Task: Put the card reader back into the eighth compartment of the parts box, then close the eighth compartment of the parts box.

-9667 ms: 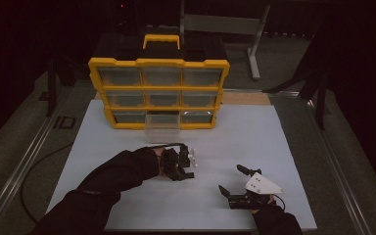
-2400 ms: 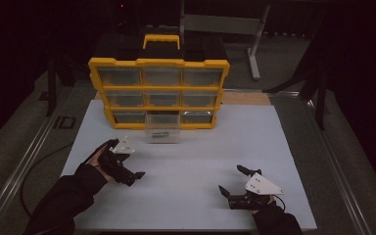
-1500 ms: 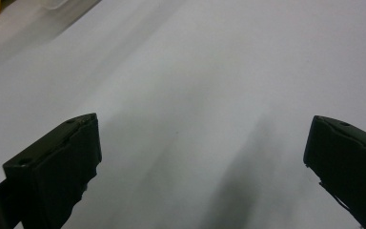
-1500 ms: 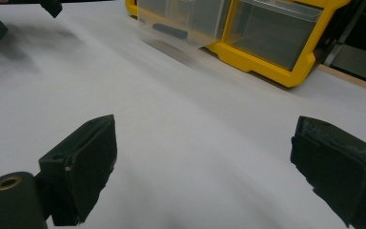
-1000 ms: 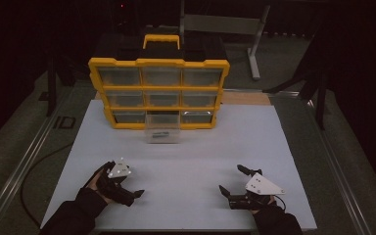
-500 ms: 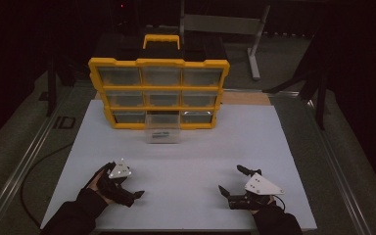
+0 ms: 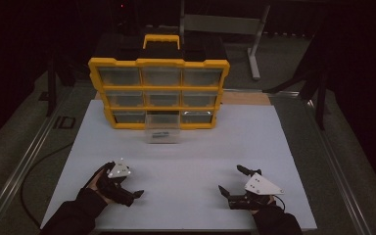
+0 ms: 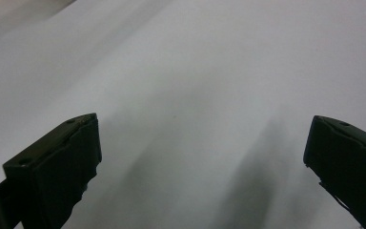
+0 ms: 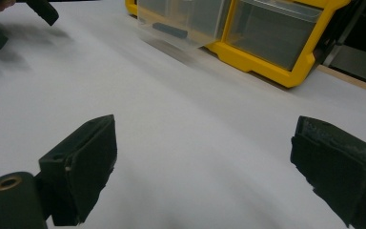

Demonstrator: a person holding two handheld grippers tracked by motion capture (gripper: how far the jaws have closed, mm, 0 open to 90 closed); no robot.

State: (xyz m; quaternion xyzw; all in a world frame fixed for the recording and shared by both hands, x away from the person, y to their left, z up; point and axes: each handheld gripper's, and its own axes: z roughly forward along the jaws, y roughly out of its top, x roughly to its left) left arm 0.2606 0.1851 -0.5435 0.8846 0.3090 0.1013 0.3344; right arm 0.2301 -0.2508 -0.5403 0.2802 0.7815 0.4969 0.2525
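Both tools sit low over the white worktop [image 7: 186,161], near the person's edge, well apart from each other. Left tool [image 7: 127,188] has jaws spread wide, nothing between them, only bare worktop under it. Right tool [image 7: 232,181] also wide, empty. Yellow drawer organizer [image 7: 159,93] stands at the far side; its bottom-middle clear drawer [image 7: 162,128] is pulled out, a small dark part [image 9: 170,29] inside. Both tools well apart from the drawer.

A dark lab: white test table [image 7: 274,137], yellow parts cabinet [image 7: 159,93]
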